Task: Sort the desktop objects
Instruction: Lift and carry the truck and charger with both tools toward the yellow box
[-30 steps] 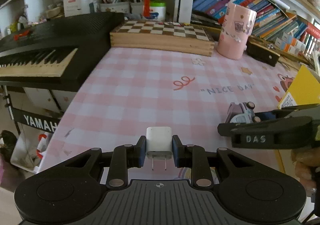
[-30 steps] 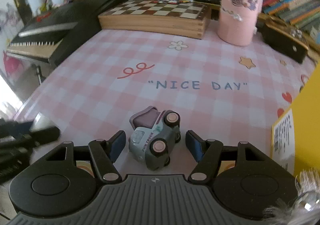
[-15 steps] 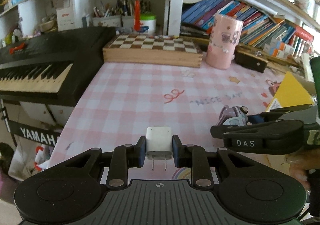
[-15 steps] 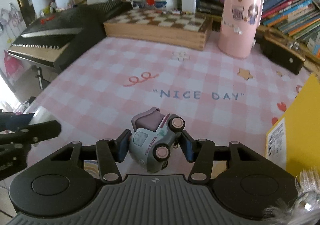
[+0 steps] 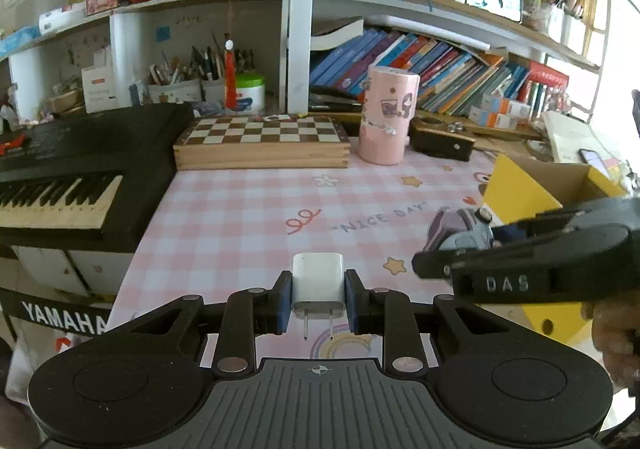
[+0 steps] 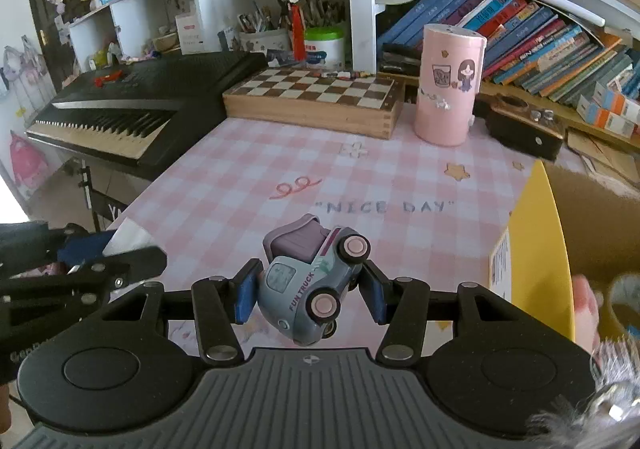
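Tabletop (image 6: 248, 185): pink-and-white checked cloth printed "NICE DAY", w/ small star and flower motifs. Rear edge: wooden box-type chessboard (image 6: 316, 97) lying flat; just right of it an upright pink cylindrical container w/ cartoon stickers (image 6: 450, 85); further right a dark wooden box (image 6: 524, 131). Left of tabletop: black Yamaha electronic keyboard (image 5: 60, 177) on its stand. Right edge: open yellow cardboard box (image 5: 532, 189). Behind: white shelving w/ slanting rows of books (image 5: 432, 65), pen pots and a green-lidded tub.

Left claw (image 5: 318, 299): closed tight on a white square plug-in charger (image 5: 318, 281), prongs pointing toward camera, held clear above the cloth. Right claw (image 6: 310, 289): pads pressed on both sides of a grey-blue toy truck w/ pink wheels, marked "FUN TRUCK" (image 6: 308, 281); truck tilted nose-down, off the tabletop, near the yellow box.
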